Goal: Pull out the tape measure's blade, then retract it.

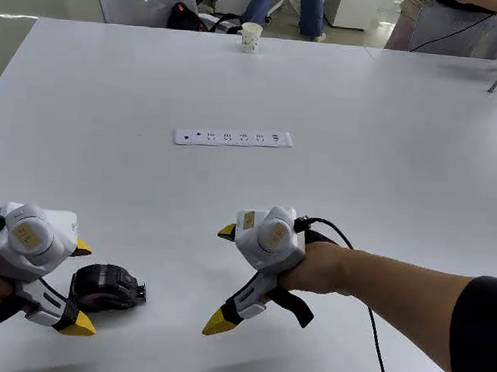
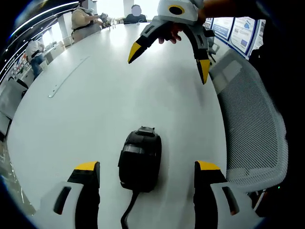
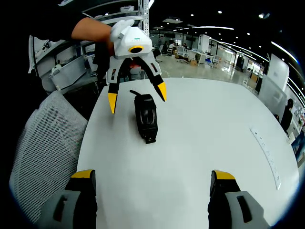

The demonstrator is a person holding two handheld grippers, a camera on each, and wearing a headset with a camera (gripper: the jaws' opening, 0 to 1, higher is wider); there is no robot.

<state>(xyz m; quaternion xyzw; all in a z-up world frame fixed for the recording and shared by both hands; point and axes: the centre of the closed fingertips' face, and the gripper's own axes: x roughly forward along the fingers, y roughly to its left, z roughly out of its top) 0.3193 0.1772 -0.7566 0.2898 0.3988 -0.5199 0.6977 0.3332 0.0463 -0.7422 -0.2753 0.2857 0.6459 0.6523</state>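
Note:
A black tape measure (image 1: 107, 287) lies on its side on the white table (image 1: 359, 150), blade wound in, a short strap trailing from it. My left gripper (image 1: 81, 286) stands open around it, one yellow-tipped jaw on each side, neither touching. In the left gripper view the tape measure (image 2: 139, 160) sits between the open jaws of the left gripper (image 2: 147, 166). My right gripper (image 1: 222, 276) is open and holds nothing, a hand's width to the right, pointing at the tape measure (image 3: 145, 117). The two grippers face each other: right gripper (image 2: 169, 62), left gripper (image 3: 137, 97).
A white power strip (image 1: 233, 138) lies mid-table and a paper cup (image 1: 251, 37) stands at the far edge. A grey mesh chair (image 2: 252, 124) sits at the near table edge. People stand beyond the far end. The right gripper's cable (image 1: 373, 326) trails along the arm.

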